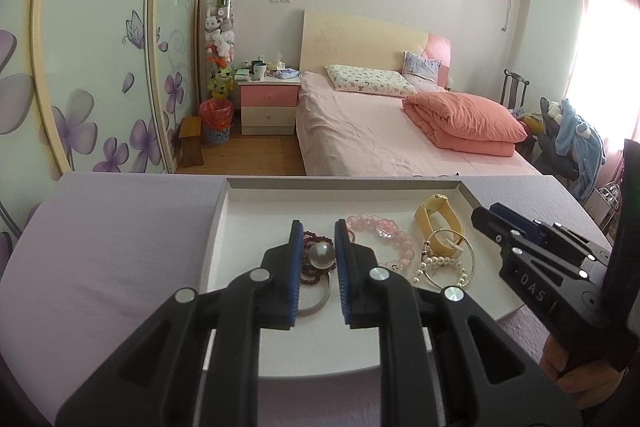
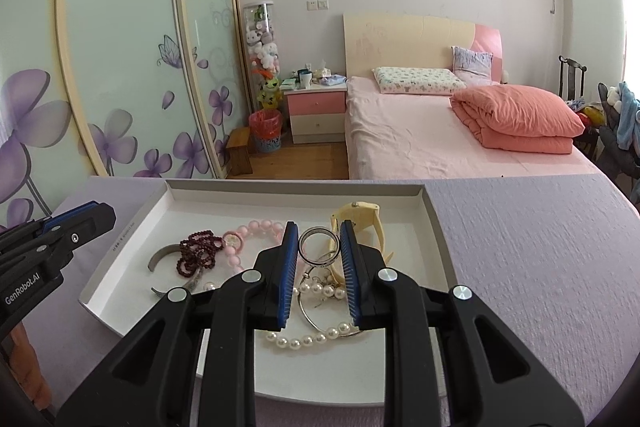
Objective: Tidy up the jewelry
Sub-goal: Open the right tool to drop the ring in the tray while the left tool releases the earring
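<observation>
A white tray (image 1: 224, 227) on a lilac cloth holds jewelry: a dark red bead bracelet (image 2: 198, 251), a pink bead bracelet (image 1: 384, 231), a yellow watch (image 1: 436, 217), a pearl strand (image 2: 312, 339), a grey open bangle (image 2: 160, 253). My left gripper (image 1: 316, 247) is shut on a large pearl (image 1: 320, 255), just above the dark beads. My right gripper (image 2: 319, 247) is shut on a silver ring (image 2: 318, 245), over the pearl strand and thin hoops.
The tray's far wall (image 2: 296, 189) and right wall (image 2: 436, 227) rise around the jewelry. The lilac cloth (image 2: 540, 267) spreads to the right of the tray. A bed, nightstand and wardrobe stand beyond the table edge.
</observation>
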Demonstrator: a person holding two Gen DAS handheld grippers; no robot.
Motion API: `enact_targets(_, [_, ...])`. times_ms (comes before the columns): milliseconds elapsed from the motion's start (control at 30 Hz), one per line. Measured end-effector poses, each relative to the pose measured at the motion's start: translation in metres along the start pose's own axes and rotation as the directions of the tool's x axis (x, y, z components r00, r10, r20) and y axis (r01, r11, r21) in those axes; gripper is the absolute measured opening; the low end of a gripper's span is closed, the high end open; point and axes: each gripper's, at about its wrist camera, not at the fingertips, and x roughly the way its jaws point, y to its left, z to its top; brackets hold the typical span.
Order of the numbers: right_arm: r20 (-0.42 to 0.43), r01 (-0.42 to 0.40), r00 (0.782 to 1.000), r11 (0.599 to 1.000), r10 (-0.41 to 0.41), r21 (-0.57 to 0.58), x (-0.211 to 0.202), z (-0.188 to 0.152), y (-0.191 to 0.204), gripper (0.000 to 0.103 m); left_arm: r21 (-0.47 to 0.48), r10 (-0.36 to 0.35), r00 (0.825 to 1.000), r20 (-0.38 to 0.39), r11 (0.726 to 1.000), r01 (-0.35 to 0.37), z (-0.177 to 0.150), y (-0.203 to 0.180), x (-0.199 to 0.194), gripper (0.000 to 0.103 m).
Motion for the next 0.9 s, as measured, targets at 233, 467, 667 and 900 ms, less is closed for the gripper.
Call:
enact_targets(233, [-0.017,-0.001,1.0,1.0,0.001,0.004,0.008,-0.003,-0.002,0.022,0.003,-0.002,1.0,-0.015,1.0,0.002,-0.003,-0.003,0.008,0.016])
enact_targets(467, [-0.02,-0.005,1.0,1.0,0.006,0.012,0.011,-0.002,-0.003,0.032,-0.002,-0.003,1.0,-0.029,1.0,0.003,-0.006,-0.004,0.013,0.016])
enact_targets(667, [-0.01,-0.003,1.0,1.0,0.003,0.013,0.005,-0.004,-0.005,0.049,-0.001,-0.004,0.999,-0.032,1.0,0.004,-0.007,-0.005,0.014,0.016])
enact_targets(900, [-0.018,0.004,1.0,1.0,-0.003,0.015,0.001,-0.01,-0.009,0.054,-0.003,-0.009,0.999,-0.04,1.0,0.009,-0.011,-0.008,0.016,0.016])
